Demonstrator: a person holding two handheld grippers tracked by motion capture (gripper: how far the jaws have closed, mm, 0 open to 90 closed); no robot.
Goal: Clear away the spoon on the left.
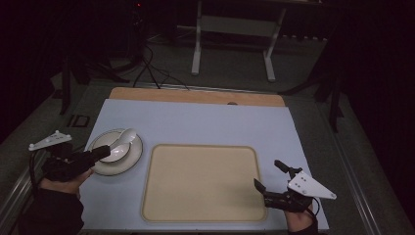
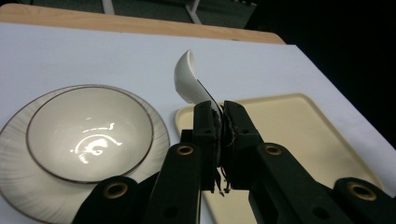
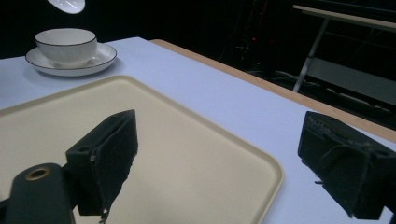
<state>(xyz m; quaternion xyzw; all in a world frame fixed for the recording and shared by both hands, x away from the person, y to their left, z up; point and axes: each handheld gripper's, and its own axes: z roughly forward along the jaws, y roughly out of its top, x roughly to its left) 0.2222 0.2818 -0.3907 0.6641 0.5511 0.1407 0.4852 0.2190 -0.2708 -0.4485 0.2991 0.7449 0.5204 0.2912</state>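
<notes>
Left gripper [image 1: 100,152]: matte black body, brass-ringed pivot holes, thin loose wires between the fingers [image 2: 205,135]. Right gripper [image 1: 269,177]: same build, black padded fingers [image 3: 105,161]. Grey three-cornered plates on top, black cables, dark sleeves.

My left hand [image 1: 61,182] comes in at the bottom left corner, sleeve dark, wrapped around the back of my left gripper [image 1: 103,152], which points forward and to the right, its body nearly level and its grey plate riding on top at the far left. In the left gripper view its two black jaws are pressed almost together. My right hand [image 1: 299,220] enters at the bottom right edge and holds my right gripper [image 1: 267,175] pointing forward and left, low, with the jaws spread wide apart and nothing between them.
</notes>
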